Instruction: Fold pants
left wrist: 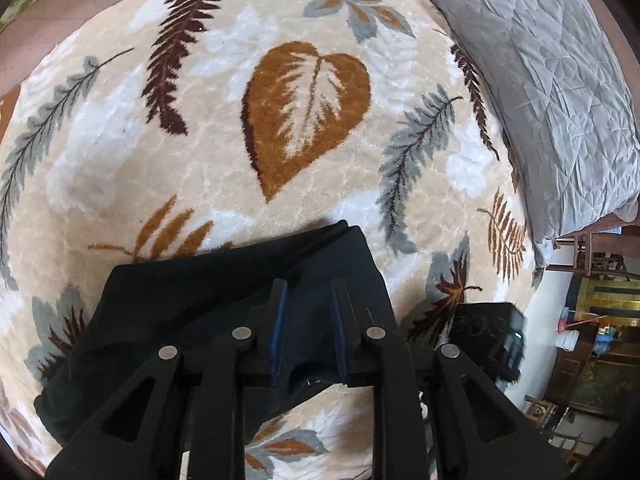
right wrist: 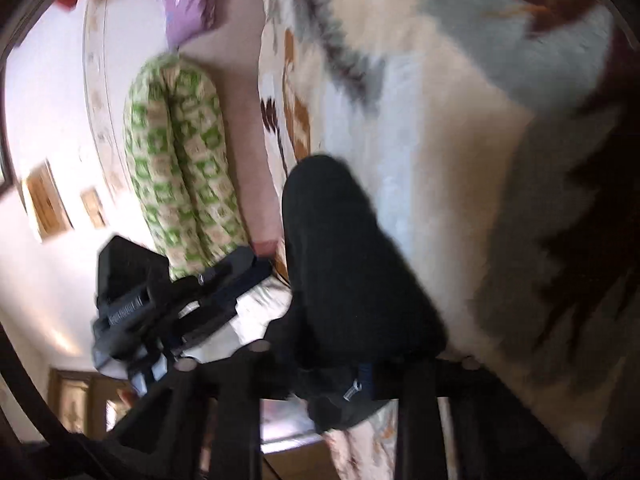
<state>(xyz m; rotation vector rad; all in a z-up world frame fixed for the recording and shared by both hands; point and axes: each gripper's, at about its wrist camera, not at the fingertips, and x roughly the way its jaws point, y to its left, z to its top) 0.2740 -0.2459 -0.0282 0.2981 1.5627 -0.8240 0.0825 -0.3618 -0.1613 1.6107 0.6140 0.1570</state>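
The black pants (left wrist: 224,304) lie folded on the leaf-patterned blanket (left wrist: 304,160), near its lower edge in the left wrist view, well apart from the grey quilt (left wrist: 552,80) along the blanket's right edge. The left gripper (left wrist: 308,300) points down over the pants; its fingers are close together with dark cloth between the blue pads (left wrist: 280,320), so it grasps the pants. In the blurred right wrist view, the right gripper (right wrist: 360,376) is clenched on a fold of the pants, beside the green-patterned pillow (right wrist: 180,168).
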